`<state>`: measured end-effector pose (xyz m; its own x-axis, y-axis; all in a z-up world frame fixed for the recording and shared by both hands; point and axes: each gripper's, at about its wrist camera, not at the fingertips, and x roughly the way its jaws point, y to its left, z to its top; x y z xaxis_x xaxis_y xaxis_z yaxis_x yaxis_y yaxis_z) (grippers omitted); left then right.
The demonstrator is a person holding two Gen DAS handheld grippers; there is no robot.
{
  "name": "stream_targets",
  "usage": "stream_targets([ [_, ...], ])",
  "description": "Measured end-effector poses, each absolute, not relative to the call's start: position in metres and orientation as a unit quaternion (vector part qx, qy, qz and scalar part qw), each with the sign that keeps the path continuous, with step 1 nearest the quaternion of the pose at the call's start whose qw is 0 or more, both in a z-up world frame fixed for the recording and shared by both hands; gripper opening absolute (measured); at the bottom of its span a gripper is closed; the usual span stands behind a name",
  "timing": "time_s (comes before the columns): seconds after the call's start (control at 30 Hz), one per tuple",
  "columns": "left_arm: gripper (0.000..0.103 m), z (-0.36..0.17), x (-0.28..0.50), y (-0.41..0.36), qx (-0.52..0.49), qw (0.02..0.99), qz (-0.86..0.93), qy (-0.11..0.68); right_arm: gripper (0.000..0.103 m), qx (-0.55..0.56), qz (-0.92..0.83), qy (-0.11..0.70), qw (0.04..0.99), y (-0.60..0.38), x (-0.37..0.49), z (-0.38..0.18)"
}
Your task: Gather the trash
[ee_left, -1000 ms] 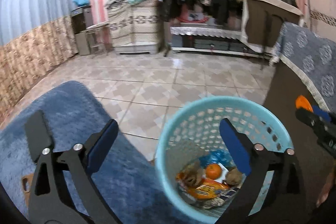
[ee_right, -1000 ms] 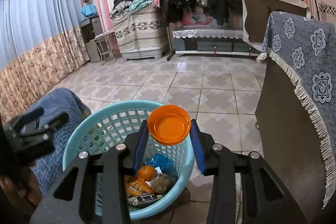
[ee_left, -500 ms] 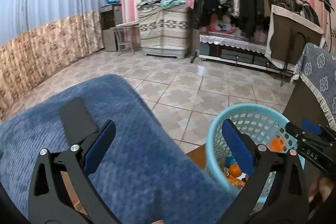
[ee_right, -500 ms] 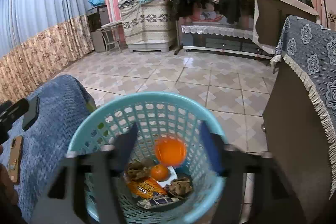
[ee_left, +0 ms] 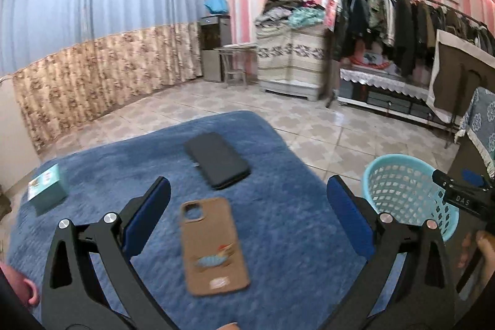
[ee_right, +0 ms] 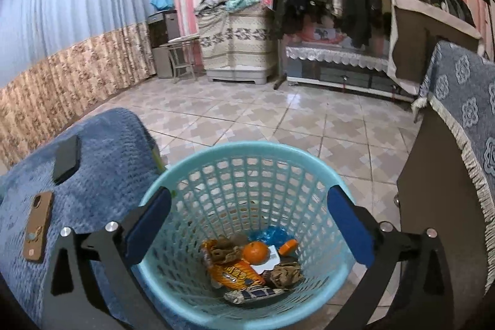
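Two tools show, one in each hand. The left tool (ee_left: pixel 247 218) stands wide open with nothing between its blue pads, held over a surface spread with a blue blanket (ee_left: pixel 278 225); whether that surface is a bench or a bed cannot be told. Straight ahead of this tool and just under its gap lies a brown phone case (ee_left: pixel 212 246), flat, camera hole at the far end. Beyond the case, a little further out, a black phone (ee_left: pixel 216 160) lies flat at a slant. Off to the tool's left, near the blanket's edge, sits a small teal box (ee_left: pixel 46 189). To its right, past the blanket's edge, the light blue basket (ee_left: pixel 402 190) stands on the tiled floor (ee_left: pixel 324 129), and the right tool's black body reaches in over the basket's near rim.

The right tool (ee_right: pixel 247 225) hangs above the basket (ee_right: pixel 191 175), its jaws opening wide with nothing gripped. Down between its pads, on the basket floor, lies the trash: a small orange lid (ee_right: pixel 287 246) tipped on edge, a tangerine (ee_right: pixel 255 252) beside it, an orange snack wrapper (ee_right: pixel 230 271), brown crumpled scraps (ee_right: pixel 286 272) and a blue plastic bag (ee_right: pixel 272 234). Close on this tool's right rises a dark cabinet (ee_right: pixel 433 190) draped with a fringed blue cloth (ee_right: pixel 464 101). To its left the blanket edge nearly meets the basket.
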<state>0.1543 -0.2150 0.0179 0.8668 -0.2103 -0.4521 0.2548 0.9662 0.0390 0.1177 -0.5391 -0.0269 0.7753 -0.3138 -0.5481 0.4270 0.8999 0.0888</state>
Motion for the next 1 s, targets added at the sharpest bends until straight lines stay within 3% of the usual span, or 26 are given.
stream_targets([
  [0.57, 0.098, 0.018, 0.058, -0.094, 0.003, 0.976, -0.052, 0.212, 0.099, 0.033, -0.097, 0.224, 0.969, -0.389, 0.059, 0.010],
  [1.0, 0.098, -0.010, 0.024, -0.070, -0.002, 0.977, -0.036, 0.212, 0.099, -0.003, -0.038, 0.198, 0.979, -0.312, 0.006, 0.006],
])
